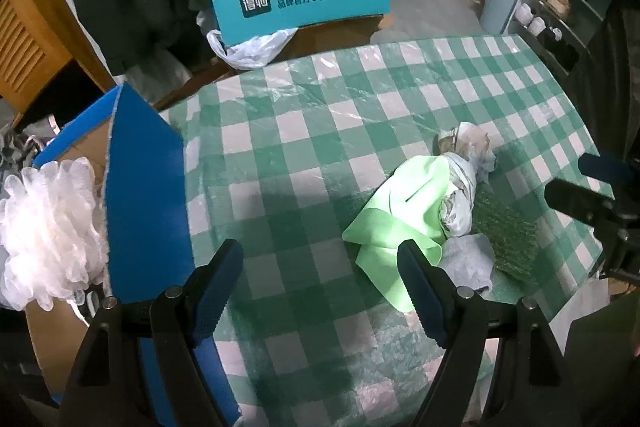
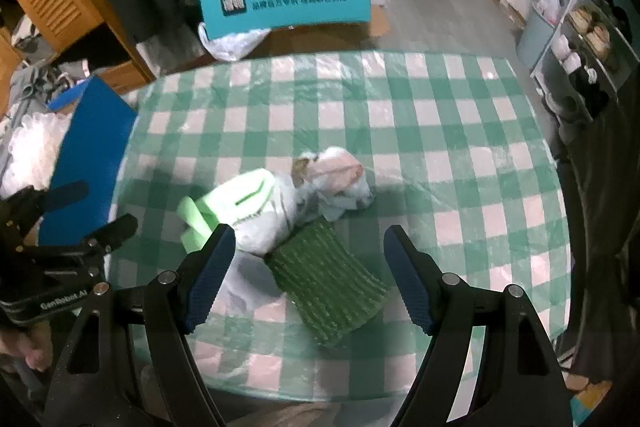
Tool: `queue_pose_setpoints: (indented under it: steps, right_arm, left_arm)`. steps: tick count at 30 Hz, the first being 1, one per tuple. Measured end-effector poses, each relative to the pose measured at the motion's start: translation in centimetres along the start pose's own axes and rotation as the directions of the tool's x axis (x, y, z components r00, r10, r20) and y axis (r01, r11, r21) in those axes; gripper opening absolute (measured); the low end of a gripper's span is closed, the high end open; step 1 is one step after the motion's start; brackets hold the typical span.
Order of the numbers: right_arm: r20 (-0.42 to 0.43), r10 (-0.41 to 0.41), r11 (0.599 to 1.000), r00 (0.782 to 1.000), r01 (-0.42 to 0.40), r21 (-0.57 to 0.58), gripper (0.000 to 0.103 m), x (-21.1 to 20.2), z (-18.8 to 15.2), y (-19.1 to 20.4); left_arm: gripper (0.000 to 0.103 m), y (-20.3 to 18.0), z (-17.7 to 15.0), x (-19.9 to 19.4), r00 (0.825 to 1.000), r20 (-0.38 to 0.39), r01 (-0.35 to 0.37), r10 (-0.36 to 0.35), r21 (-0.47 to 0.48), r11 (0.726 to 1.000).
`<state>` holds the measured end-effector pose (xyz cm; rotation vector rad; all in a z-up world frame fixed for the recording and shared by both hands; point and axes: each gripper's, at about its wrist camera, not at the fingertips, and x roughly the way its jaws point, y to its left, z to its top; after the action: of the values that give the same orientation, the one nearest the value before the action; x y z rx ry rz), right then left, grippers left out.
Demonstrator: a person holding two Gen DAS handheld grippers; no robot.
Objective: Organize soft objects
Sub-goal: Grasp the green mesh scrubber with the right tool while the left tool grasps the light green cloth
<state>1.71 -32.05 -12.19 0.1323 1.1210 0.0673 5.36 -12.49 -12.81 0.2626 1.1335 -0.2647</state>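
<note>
Fingers (image 1: 224,259) apart, blue box (image 1: 144,187) — white pouf (image 1: 48,227) apparently inside.

1. A light green cloth (image 1: 394,203) is lying crumpled on the checked surface (image 1: 312,147).
2. A crumpled white plastic bag (image 2: 336,183) is resting against it.
3. A dark green ribbed pad (image 2: 328,287) is lying flat, touching the bag.
4. A white mesh puff (image 1: 48,227) is sitting in the blue box (image 1: 140,187).
</note>
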Motion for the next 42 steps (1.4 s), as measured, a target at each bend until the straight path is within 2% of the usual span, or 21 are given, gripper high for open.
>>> queue_pose_setpoints:
  steps: [9,16,22,42]
  right_arm:
    - [-0.065,-0.008,1.0,0.998,0.01,0.017,0.076,2.9,-0.8,-1.1]
    - [-0.102,-0.012,0.999,0.995,0.015,0.029,0.076,4.4,-1.6,-1.8]
    - [-0.126,0.008,1.0,0.992,-0.005,0.031,0.076,5.7,-2.2,-2.0]
    - [-0.24,-0.039,0.995,0.97,0.017,-0.093,0.076,10.1,-3.3,0.6]
  left_arm:
    - [0.081,-1.1,0.7,2.7,0.999,-0.039,-0.003,0.004,0.005,1.0]
    - [0.081,-1.5,1.3,4.8,0.998,-0.061,0.028,-0.029,-0.016,0.999]
    - [0.081,-2.8,0.7,6.2,0.996,-0.089,0.027,-0.023,0.039,0.999]
    - [0.081,-4.1,0.0,9.0,0.985,-0.164,0.069,-0.054,0.085,0.994]
